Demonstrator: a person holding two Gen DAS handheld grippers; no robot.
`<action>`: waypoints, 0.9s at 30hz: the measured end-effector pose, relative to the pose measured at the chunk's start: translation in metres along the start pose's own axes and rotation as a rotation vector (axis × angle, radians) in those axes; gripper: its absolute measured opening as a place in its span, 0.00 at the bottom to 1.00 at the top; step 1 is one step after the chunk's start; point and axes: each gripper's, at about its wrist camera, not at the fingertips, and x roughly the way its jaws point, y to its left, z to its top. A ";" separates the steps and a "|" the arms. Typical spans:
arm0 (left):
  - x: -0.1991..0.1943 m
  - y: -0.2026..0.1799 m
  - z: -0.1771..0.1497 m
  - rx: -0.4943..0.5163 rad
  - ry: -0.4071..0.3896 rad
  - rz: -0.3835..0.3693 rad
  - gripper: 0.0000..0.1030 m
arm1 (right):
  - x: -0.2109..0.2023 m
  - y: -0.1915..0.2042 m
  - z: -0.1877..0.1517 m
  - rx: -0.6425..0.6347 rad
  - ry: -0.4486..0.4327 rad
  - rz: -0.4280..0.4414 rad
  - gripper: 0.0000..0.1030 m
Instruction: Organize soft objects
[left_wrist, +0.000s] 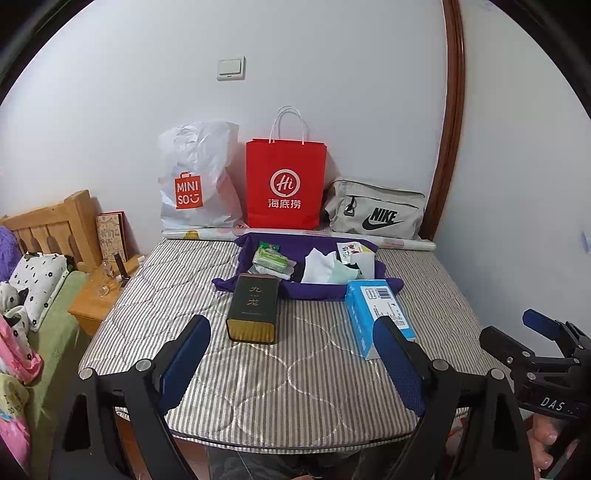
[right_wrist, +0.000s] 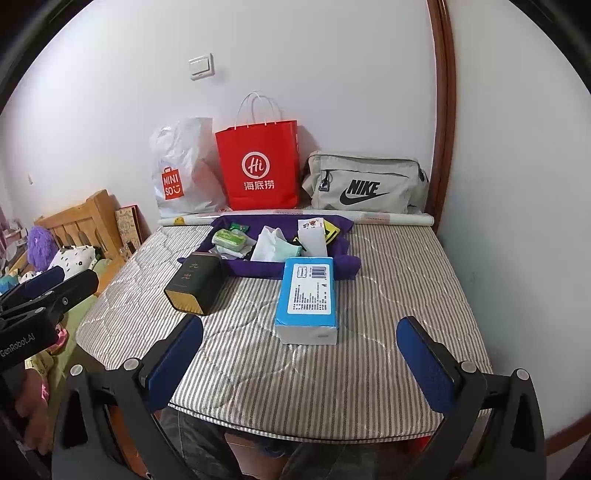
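Note:
A blue tissue pack lies on the striped quilted pad, with a dark tin to its left. Behind them a purple cloth holds a green packet, white and mint soft cloths and a white pouch. In the left wrist view the tin sits ahead of centre and the tissue pack to the right. My left gripper hovers open and empty short of the tin. My right gripper is open and empty, just short of the tissue pack.
Against the wall stand a white plastic bag, a red paper bag and a grey sports bag, with a paper roll in front. A wooden bed with soft toys and a bedside cabinet lie left.

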 end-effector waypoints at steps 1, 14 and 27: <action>-0.001 0.000 0.000 0.001 -0.001 0.002 0.87 | 0.000 0.000 0.000 -0.003 0.000 -0.005 1.00; -0.007 -0.002 -0.001 0.005 -0.008 -0.002 0.87 | -0.001 0.002 -0.002 -0.009 0.007 0.005 1.00; -0.010 -0.003 -0.001 0.007 -0.009 0.002 0.87 | -0.005 0.001 -0.003 -0.010 0.003 0.008 1.00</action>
